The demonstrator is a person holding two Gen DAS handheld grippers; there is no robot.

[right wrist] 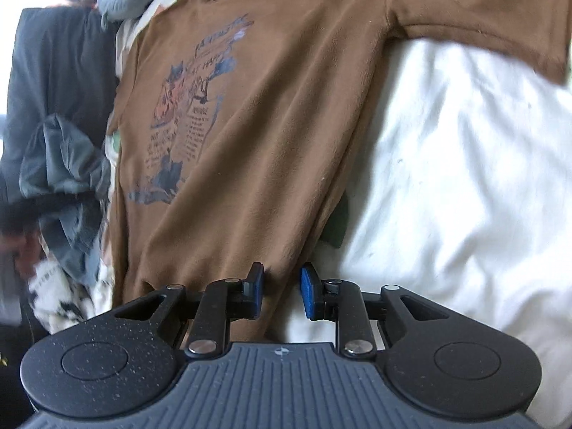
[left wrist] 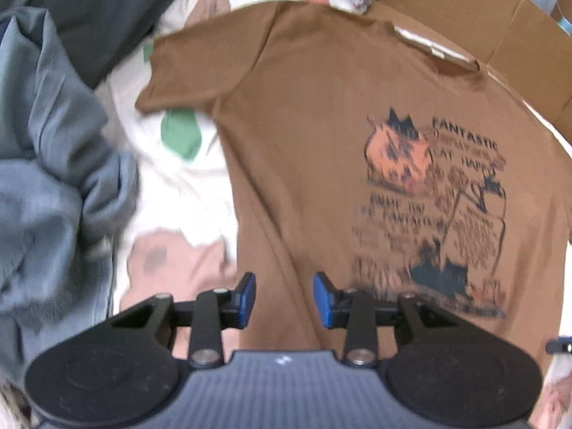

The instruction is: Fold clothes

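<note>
Grey garment (left wrist: 53, 164) bunched at far left, beside a white bedsheet (left wrist: 186, 175) with green and pink patches. Brown T-shirt (left wrist: 304, 143) spread flat on the sheet, print up, collar toward a cardboard box (left wrist: 482, 25). Left gripper (left wrist: 284, 298) over the shirt's hem, fingers released, nothing grasped. Right gripper (right wrist: 282, 293) at the hem's side edge, fingers apart with brown cloth between; grip unclear.
</note>
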